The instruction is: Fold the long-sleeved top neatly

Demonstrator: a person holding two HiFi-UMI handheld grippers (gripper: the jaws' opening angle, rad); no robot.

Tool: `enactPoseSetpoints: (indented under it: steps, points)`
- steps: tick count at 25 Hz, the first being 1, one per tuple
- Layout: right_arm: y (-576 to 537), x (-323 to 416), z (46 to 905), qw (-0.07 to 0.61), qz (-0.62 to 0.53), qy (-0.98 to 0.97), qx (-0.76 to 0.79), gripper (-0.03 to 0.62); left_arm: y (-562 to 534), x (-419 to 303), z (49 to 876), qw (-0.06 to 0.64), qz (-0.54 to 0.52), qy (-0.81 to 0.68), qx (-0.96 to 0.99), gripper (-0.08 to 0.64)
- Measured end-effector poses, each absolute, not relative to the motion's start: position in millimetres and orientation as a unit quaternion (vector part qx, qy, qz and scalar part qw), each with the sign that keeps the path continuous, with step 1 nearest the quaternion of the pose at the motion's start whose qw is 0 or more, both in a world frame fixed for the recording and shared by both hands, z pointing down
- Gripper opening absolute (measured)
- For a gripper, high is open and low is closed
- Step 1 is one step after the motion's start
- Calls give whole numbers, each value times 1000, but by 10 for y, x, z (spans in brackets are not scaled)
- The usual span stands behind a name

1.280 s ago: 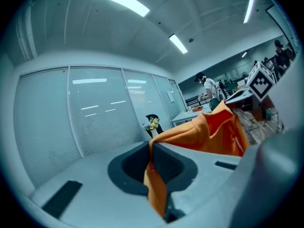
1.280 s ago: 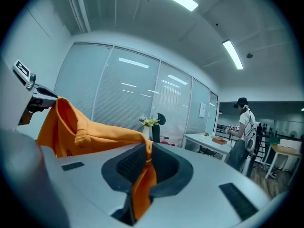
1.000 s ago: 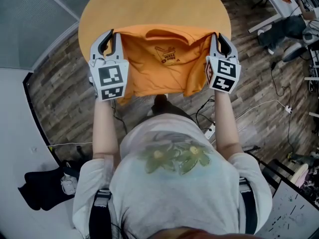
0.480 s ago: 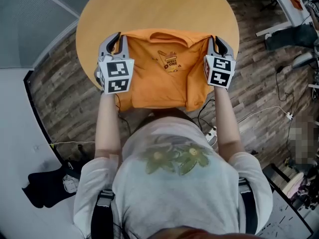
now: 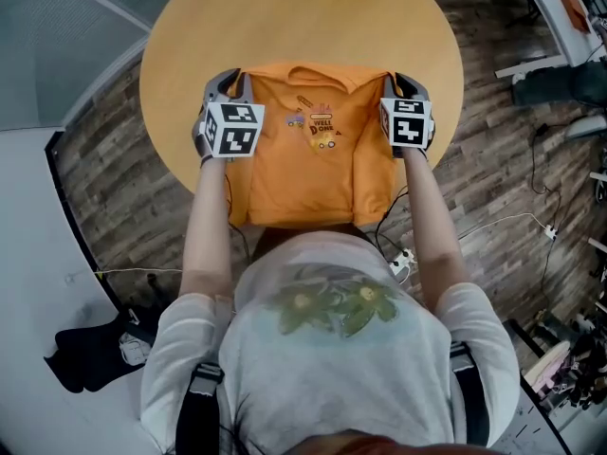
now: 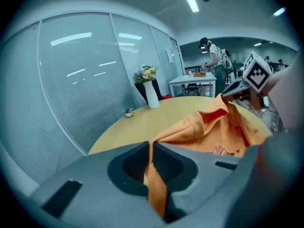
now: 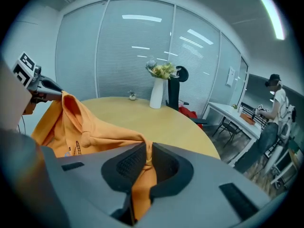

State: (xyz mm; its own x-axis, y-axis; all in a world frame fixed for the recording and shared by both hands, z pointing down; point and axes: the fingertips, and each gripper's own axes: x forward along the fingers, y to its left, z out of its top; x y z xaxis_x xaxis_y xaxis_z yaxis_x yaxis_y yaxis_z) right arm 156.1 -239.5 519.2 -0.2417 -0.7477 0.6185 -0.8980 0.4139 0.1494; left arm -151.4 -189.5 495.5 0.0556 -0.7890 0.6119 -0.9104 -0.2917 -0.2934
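Over table (image 5: 190, 27), both grippers pinch orange top (image 5: 308, 159).

Bright ceiling light, fisheye edges

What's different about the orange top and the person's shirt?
The orange long-sleeved top is pinched by the left gripper and right gripper; the pale grey T-shirt is worn. The top's print is small, the T-shirt's big and green. Both are printed.

I see soft matt cloth on the top (image 5: 308, 159), smooth, faintly glossy wood on the table (image 5: 285, 17), and matt grey plastic on the left gripper (image 6: 150, 148) and right gripper (image 7: 146, 151).
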Motion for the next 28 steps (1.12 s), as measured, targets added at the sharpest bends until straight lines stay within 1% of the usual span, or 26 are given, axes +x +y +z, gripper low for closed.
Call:
enactPoseSetpoints:
  steps: [4, 10, 14, 18, 22, 24, 25, 26, 28]
  points:
    - [-2629, 1509, 5507, 350, 133, -782, 499, 49, -2081, -1553, 5251, 107, 378, -577, 715, 26]
    - [-2897, 1473, 5932, 392, 148, -778, 469, 49, -2339, -1631, 5680, 110, 440, -542, 707, 26]
    - [-3048, 1436, 6201, 423, 144, -773, 451, 49, -2456, -1690, 5971, 140, 458, -527, 702, 27]
    - [-3138, 1399, 6373, 437, 148, -771, 440, 49, -2498, -1717, 6215, 164, 468, -518, 697, 26]
    - [-3110, 1345, 6399, 435, 167, -777, 424, 53, -2455, -1754, 6475, 176, 494, -500, 689, 26]
    - [-3103, 1309, 6301, 434, 147, -786, 415, 80, -2448, -1770, 6552, 184, 496, -496, 689, 26]
    - [-3107, 1278, 6231, 434, 126, -792, 410, 138, -2456, -1781, 6571, 189, 494, -496, 689, 26]
    - [-3113, 1229, 6151, 433, 101, -800, 402, 180, -2468, -1790, 6578, 193, 491, -496, 690, 27]
    - [-3100, 1054, 6005, 428, 46, -824, 368, 186, -2495, -1799, 6571, 198, 487, -494, 692, 28]
